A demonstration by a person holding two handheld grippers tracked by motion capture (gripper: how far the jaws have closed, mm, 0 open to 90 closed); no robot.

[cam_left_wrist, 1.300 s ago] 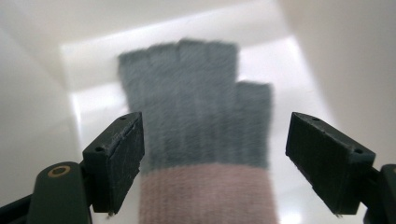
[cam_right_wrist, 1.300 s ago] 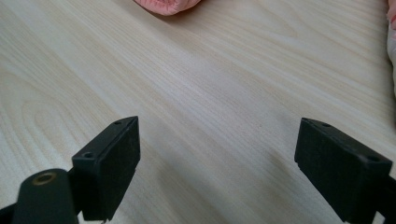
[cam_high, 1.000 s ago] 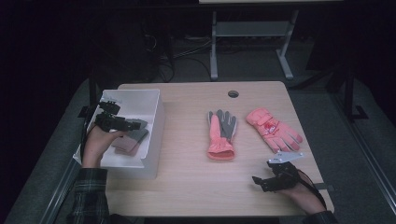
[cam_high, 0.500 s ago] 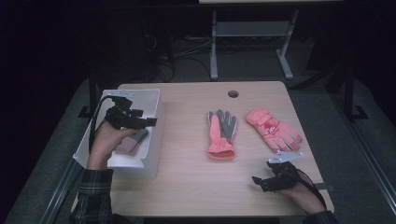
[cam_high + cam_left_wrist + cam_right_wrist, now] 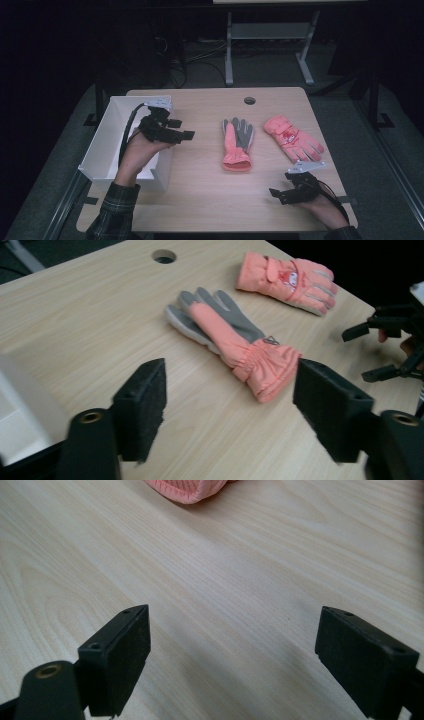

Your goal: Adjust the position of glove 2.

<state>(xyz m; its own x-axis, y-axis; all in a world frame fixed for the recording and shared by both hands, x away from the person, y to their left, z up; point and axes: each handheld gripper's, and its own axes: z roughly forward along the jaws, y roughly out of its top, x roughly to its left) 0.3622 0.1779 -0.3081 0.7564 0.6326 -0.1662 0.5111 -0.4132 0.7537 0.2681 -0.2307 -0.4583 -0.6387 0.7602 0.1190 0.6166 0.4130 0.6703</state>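
Note:
Two gloves lie flat on the wooden table (image 5: pixel 200 200). One is an orange glove with a grey palm (image 5: pixel 236 145) at the middle, the other a pink glove (image 5: pixel 292 139) to its right. My left gripper (image 5: pixel 181 128) hovers over the right wall of a white box (image 5: pixel 107 130) and points toward the orange glove. It is open, its jaws have just been closing, and nothing is between them. My right gripper (image 5: pixel 280 185) rests near the front right edge, open and empty, below the pink glove. The orange glove's cuff (image 5: pixel 187 490) lies ahead of it.
A round cable hole (image 5: pixel 249 100) sits near the table's far edge. The white box stands at the table's left side, partly hidden by the left hand. A metal stand (image 5: pixel 270 35) and cables are on the dark floor beyond the table.
The left gripper has risen out of the white box and moved right, over the box's right wall. The right gripper has stayed put.

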